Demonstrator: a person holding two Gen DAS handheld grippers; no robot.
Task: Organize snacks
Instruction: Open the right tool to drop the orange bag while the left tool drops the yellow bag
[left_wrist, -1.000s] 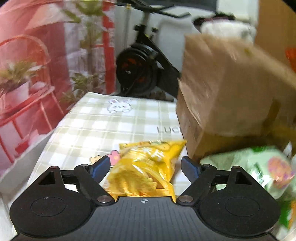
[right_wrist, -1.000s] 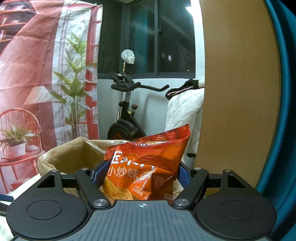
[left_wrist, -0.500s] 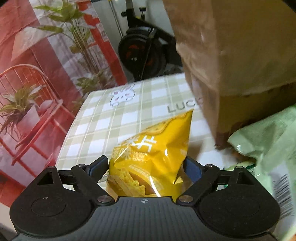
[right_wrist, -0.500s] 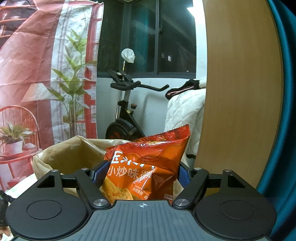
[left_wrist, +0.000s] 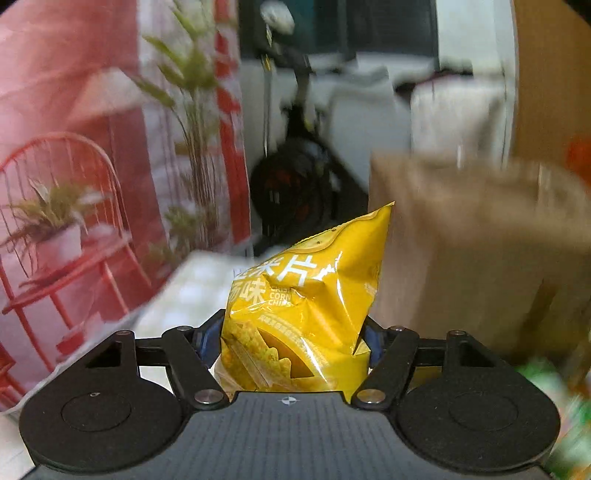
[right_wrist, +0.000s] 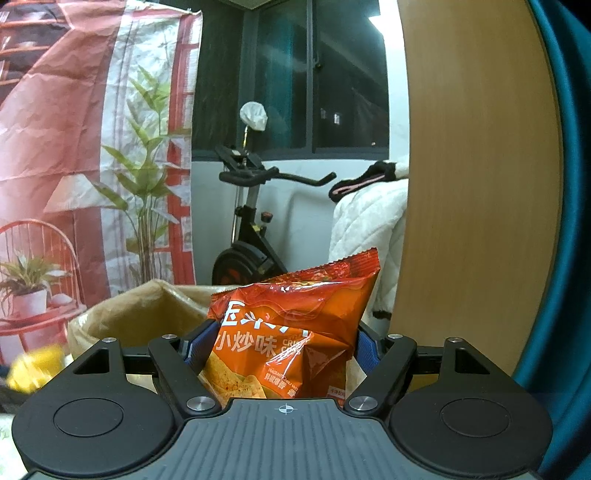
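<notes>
A: Status. Our left gripper (left_wrist: 291, 339) has just been closing its jaws, and the yellow chip bag (left_wrist: 306, 306) sits between them, pinched at its lower end and clear of the table (left_wrist: 192, 284). Its top corner points to 1 o'clock.

B: And our right gripper (right_wrist: 280, 347)?

A: Clamped on the orange chip bag (right_wrist: 295, 332), upright, with the paper bag (right_wrist: 140, 314) open just behind it at 10 o'clock.

B: How far along are we, then?

A: Our guess: mid-task. Two bags are in hand and neither is in the paper bag. In the left view the paper bag stands at 3 o'clock, tall and close. At least one green packet (left_wrist: 554, 387) is left, at 4 o'clock at the frame edge. It's blurred, so we can't count more.

B: Anything inside the paper bag?

A: We can't tell. Only the rim and the inner wall show.

B: Materials?

A: Both chip bags are glossy foil-plastic, puffed and creased where the pads bite. The orange one has a serrated top seal. The paper bag is matte brown, crumpled at the rim and soft-walled. The table has a pale checked cloth.

B: Risks?

A: The film is slick and the bags are air-filled, so we think they could squirm in the pinch. The soft rim may fold if we clip it.
</notes>
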